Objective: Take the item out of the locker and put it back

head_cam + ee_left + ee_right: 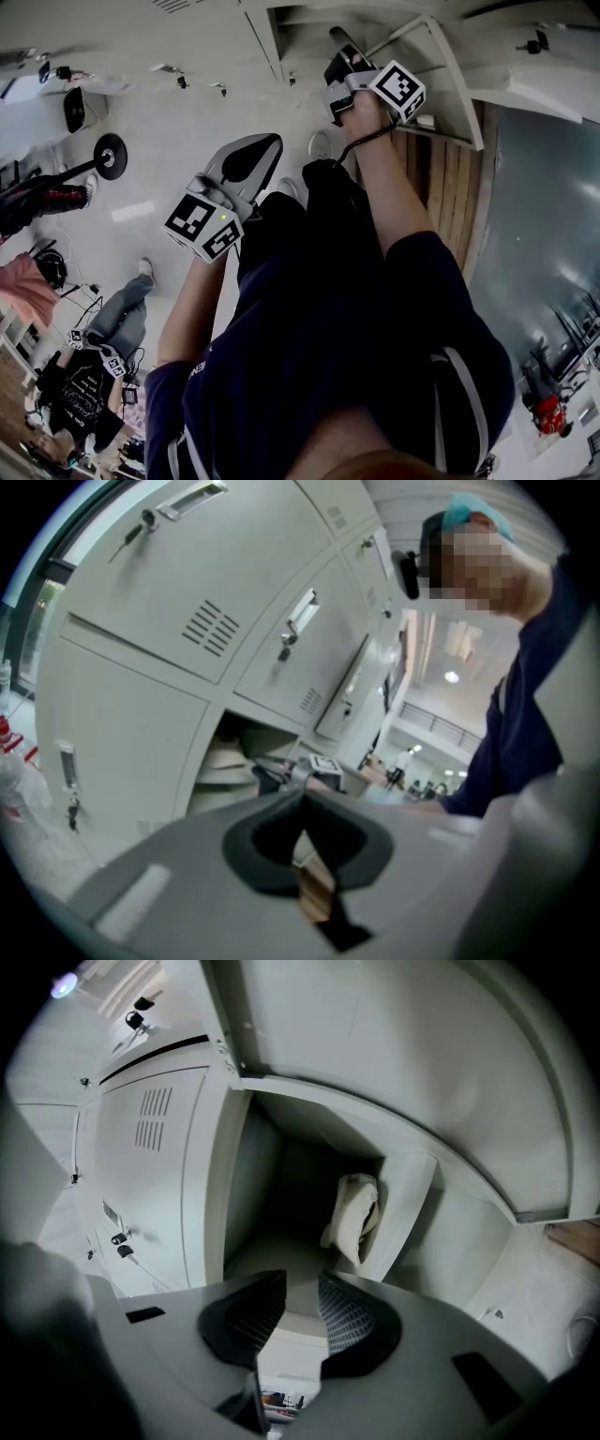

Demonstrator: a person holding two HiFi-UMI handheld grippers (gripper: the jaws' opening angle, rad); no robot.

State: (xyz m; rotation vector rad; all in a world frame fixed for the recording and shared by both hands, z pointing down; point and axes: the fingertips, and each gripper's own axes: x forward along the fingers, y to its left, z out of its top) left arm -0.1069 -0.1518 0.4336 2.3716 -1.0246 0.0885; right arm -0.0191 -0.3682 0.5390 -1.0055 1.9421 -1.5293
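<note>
Right tool (300, 1283) spread, empty, before open locker (251, 1194) with cream cloth (354, 1213); left tool (302, 797) pressed together.

Both gripper views bend strongly and turn black at the corners. The head view is pale, evenly lit and a little soft. The locker (291, 1185) is dim inside. A far ceiling lamp (452, 677) glares, and the hall around it seems unfocused.

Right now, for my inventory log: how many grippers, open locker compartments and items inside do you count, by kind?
Grippers: 2, the left gripper and the right gripper
Open locker compartment: 1
Cream cloth bundle inside it: 1
Total: 4
</note>
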